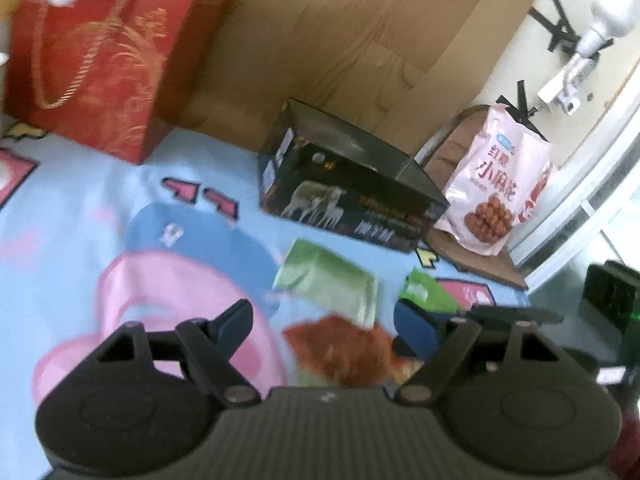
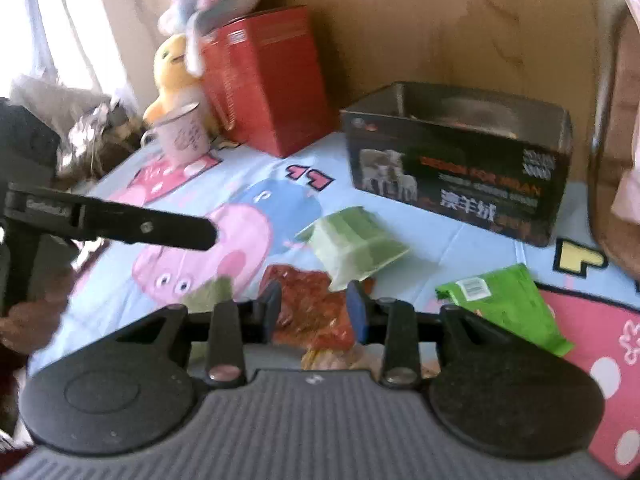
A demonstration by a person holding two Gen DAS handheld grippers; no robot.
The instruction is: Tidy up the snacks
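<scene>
A red-orange snack packet point(image 2: 308, 312) lies low on the blue cartoon cloth point(image 2: 460, 240), and my right gripper point(image 2: 314, 304) is shut on it, a blue pad against each side. In the left wrist view the same packet point(image 1: 344, 348) shows blurred between the wide-apart fingers of my left gripper point(image 1: 326, 318), which stands open and does not touch it. One left finger point(image 2: 160, 232) reaches in from the left of the right wrist view. Just beyond lie a pale green pouch point(image 1: 332, 280) point(image 2: 352, 244) and a bright green packet point(image 1: 428, 288) point(image 2: 508, 304). An open black box point(image 1: 352, 188) point(image 2: 460, 160) stands behind them.
A red gift bag point(image 1: 100, 60) point(image 2: 264, 80) stands at the back left against a wooden board point(image 1: 340, 40). A pink snack bag point(image 1: 496, 184) leans on a chair to the right. A pink mug point(image 2: 184, 132) and a yellow plush point(image 2: 172, 68) sit far left.
</scene>
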